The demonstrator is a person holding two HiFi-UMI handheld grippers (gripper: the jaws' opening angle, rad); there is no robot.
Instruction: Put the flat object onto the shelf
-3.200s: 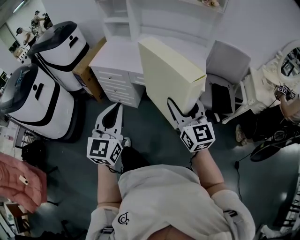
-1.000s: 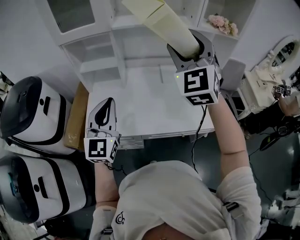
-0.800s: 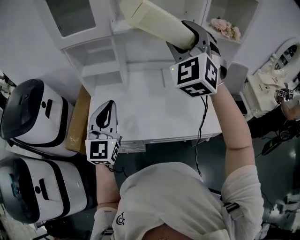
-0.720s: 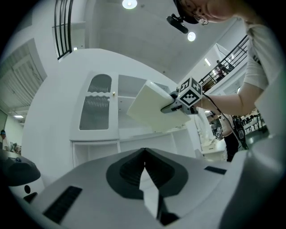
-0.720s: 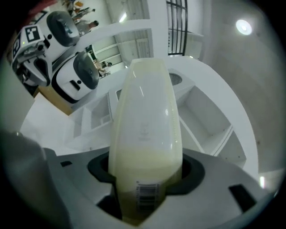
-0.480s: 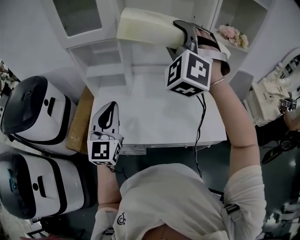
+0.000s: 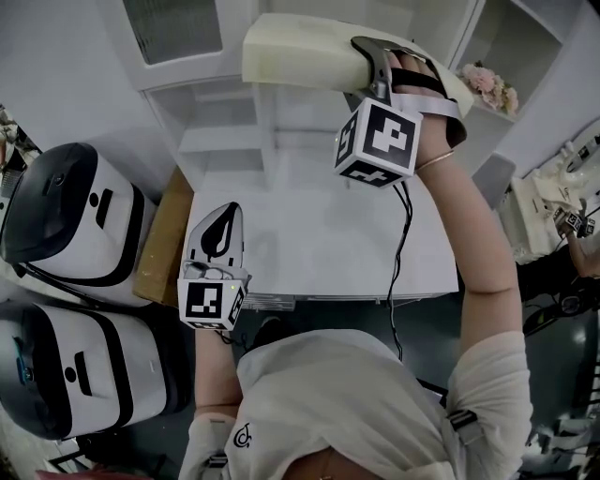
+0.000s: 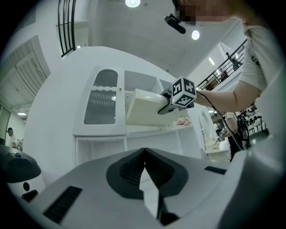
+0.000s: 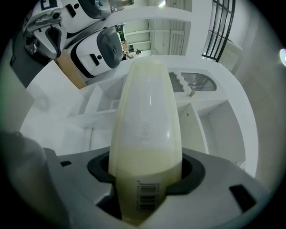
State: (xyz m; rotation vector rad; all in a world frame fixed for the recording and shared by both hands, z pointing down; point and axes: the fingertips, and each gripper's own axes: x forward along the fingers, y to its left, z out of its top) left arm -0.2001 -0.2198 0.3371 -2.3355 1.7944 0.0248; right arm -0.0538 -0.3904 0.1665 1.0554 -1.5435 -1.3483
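Looks about halfway: got the flat box [image 7: 300,54] clamped in the right gripper [image 7: 367,64], held up level by the white shelf [image 7: 220,141] but not resting on it yet, left gripper [image 7: 217,225] pinched shut on nothing, just need to slide in and let go.

Stretches the right arm [image 7: 469,244] up and forward, right gripper [image 7: 367,67] clamped on the flat object [image 7: 300,52]. Holds the left gripper [image 7: 223,220] low before the chest, jaws together, empty.

light: bright, even — ceiling lamp [image 8: 132,2] glare | edges: fisheye bend, black corners | focus: sharp
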